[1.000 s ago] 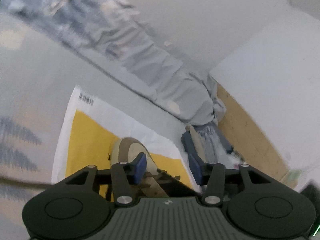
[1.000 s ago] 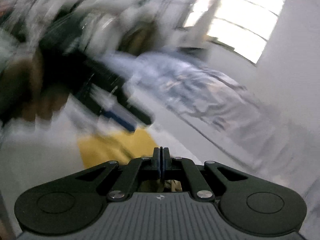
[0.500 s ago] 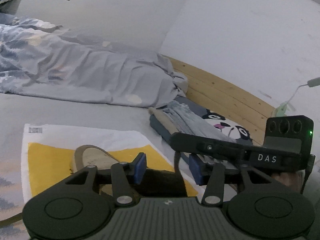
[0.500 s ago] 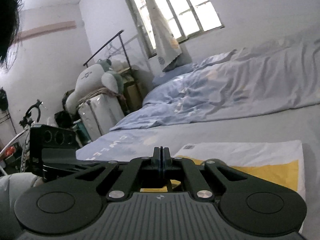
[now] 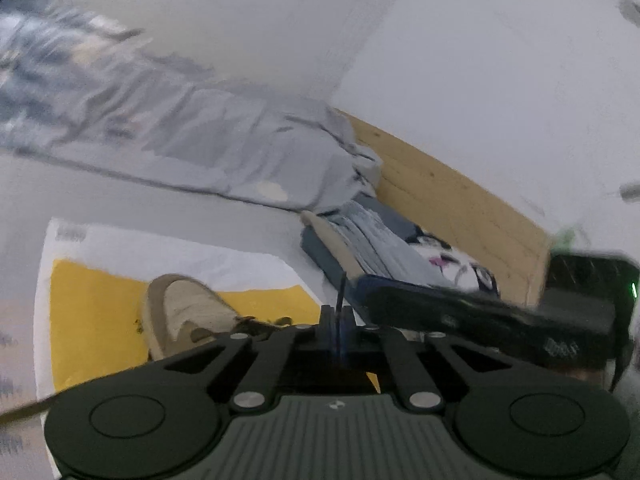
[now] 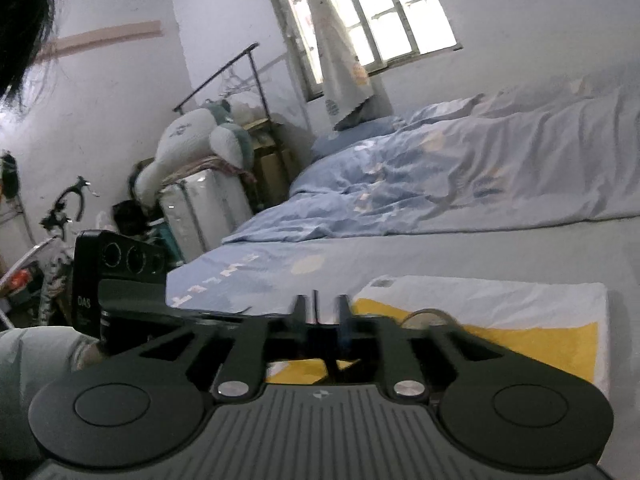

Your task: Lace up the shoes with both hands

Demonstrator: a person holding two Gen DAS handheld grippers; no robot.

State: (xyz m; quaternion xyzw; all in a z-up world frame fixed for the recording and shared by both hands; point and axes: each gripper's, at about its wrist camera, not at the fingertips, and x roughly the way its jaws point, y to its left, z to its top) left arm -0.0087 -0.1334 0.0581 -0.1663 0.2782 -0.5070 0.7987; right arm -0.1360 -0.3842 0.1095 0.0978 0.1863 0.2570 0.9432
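The left gripper (image 5: 338, 314) is sitting with its jaws pressed together on a thin dark lace end (image 5: 341, 290) that is sticking up between the pads. The right gripper (image 6: 319, 312) is opening, its jaws standing a little apart with a thin strip showing in the gap; whether that strip is lace, and whether the pads are touching it, cannot be told. The tan shoe (image 5: 184, 312) is lying on a yellow and white bag (image 5: 92, 312) spread over the bed (image 6: 500, 252), just ahead of and below both tools. This looks like a handover of the lace from right to left. The risk is the thin lace slipping out of the left pinch as the right lets go, since only a short tip is being held. A hard pull could also drag the light shoe across the slick bag
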